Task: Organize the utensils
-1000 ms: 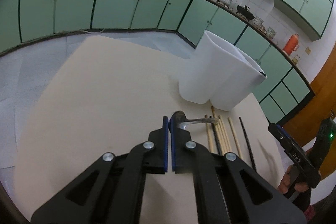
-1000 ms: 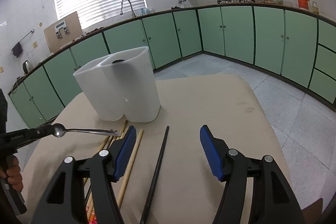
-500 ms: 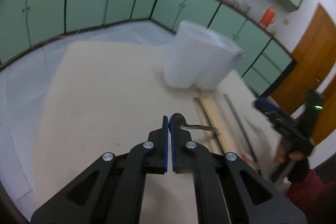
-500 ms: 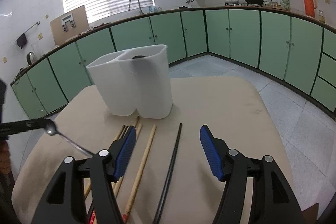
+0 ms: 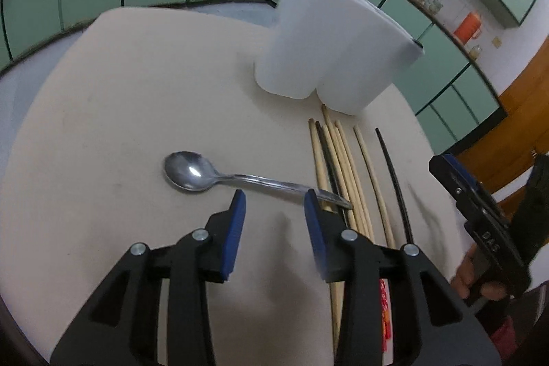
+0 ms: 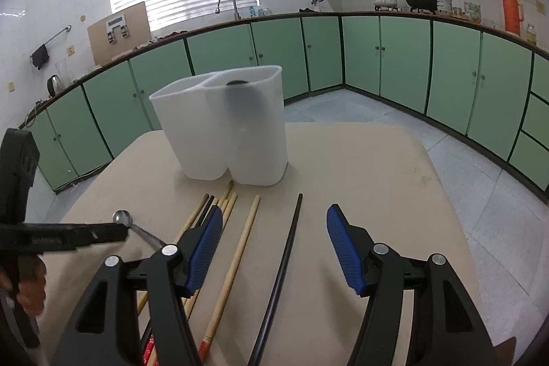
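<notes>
So my left claw [image 5: 274, 206] is spread open with nothing in it, and the spoon [image 5: 219, 175] is lying flat on the table [image 5: 137, 91] just in front of the fingertips, bowl facing up and pointing left. The handle end rests across the bundle of wooden chopsticks [image 5: 338, 160]. The right claw [image 6: 274, 230] is wide open too, empty, hovering over the table with a single black chopstick [image 6: 286, 258] running between its fingers and a lone wooden chopstick [image 6: 236, 258] next to it. The white two-pocket holder [image 6: 223, 126] stands upright past the chopstick tips, something dark inside the right pocket, can't tell what.
</notes>
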`<action>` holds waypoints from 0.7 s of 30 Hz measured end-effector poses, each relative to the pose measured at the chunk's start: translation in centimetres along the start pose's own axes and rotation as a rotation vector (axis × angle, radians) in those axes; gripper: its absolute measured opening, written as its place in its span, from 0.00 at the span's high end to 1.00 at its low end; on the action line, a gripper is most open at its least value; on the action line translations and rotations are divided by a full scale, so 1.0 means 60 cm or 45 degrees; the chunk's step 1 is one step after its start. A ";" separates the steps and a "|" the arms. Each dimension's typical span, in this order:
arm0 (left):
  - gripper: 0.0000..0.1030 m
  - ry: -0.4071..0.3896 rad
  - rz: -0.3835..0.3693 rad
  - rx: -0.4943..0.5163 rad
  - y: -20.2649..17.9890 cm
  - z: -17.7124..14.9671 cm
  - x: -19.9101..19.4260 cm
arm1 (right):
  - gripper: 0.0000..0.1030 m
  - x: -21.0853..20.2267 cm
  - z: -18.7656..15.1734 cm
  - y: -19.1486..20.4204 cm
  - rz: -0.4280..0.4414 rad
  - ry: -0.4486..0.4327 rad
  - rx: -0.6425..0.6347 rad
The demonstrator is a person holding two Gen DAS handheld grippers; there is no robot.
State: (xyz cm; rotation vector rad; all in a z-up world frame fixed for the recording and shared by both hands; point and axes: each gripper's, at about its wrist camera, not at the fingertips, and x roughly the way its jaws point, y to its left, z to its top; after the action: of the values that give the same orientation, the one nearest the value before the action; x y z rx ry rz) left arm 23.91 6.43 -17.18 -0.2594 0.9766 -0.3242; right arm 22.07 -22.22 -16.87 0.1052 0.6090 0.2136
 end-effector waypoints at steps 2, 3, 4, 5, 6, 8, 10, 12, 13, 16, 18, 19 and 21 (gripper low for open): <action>0.63 -0.006 -0.011 -0.016 -0.011 0.008 0.011 | 0.40 0.002 -0.004 -0.003 -0.002 0.007 0.006; 0.61 -0.006 -0.012 -0.028 -0.015 0.016 0.018 | 0.40 0.001 -0.005 -0.007 -0.002 0.008 0.011; 0.59 -0.008 -0.005 -0.024 -0.020 0.024 0.024 | 0.40 0.002 -0.006 -0.008 -0.004 0.011 0.017; 0.58 -0.003 0.009 -0.018 -0.024 0.031 0.030 | 0.40 0.002 -0.006 -0.011 -0.004 0.013 0.025; 0.56 0.012 0.030 -0.006 -0.030 0.040 0.040 | 0.40 0.002 -0.006 -0.014 -0.005 0.012 0.036; 0.56 0.053 0.062 0.008 -0.037 0.051 0.056 | 0.40 0.001 -0.006 -0.017 -0.007 0.011 0.046; 0.56 0.095 0.080 0.009 -0.038 0.052 0.067 | 0.40 0.000 -0.008 -0.018 -0.008 0.008 0.050; 0.56 0.103 0.076 0.014 -0.037 0.049 0.065 | 0.40 -0.001 -0.009 -0.020 -0.008 0.006 0.052; 0.56 0.106 0.067 0.012 -0.035 0.046 0.061 | 0.40 -0.001 -0.010 -0.020 -0.008 0.007 0.054; 0.56 0.131 0.036 -0.006 -0.028 0.035 0.050 | 0.40 0.001 -0.010 -0.020 -0.012 0.011 0.057; 0.56 0.148 0.036 0.010 -0.024 0.024 0.039 | 0.40 0.000 -0.010 -0.021 -0.013 0.008 0.056; 0.56 0.150 0.043 0.015 -0.022 0.020 0.034 | 0.40 -0.002 -0.010 -0.020 -0.014 0.007 0.055; 0.54 0.135 0.037 0.015 -0.017 0.009 0.016 | 0.40 -0.002 -0.011 -0.020 -0.016 0.008 0.053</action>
State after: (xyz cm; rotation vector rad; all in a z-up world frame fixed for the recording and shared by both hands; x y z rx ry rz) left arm 24.74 5.17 -17.28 -0.2188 1.0816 -0.3195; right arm 21.82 -23.39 -17.52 0.1409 0.6200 0.1893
